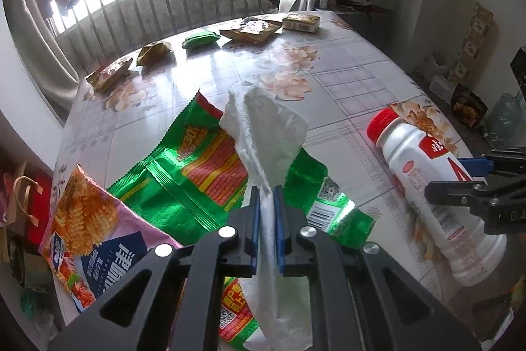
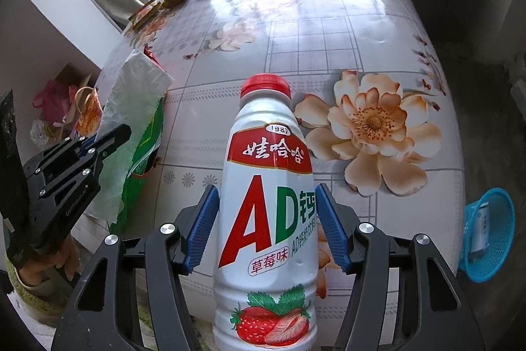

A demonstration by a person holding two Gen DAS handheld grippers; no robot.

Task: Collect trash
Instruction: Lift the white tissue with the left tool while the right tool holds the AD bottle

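Tissue and bottle both gripped over the counter
Left tongs pinch a white tissue above a green wrapper; right tongs clamp the bottle; blue basket beside counter

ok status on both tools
Left tool shut on tissue. Right tool around bottle, gripped. Wrappers left on table.
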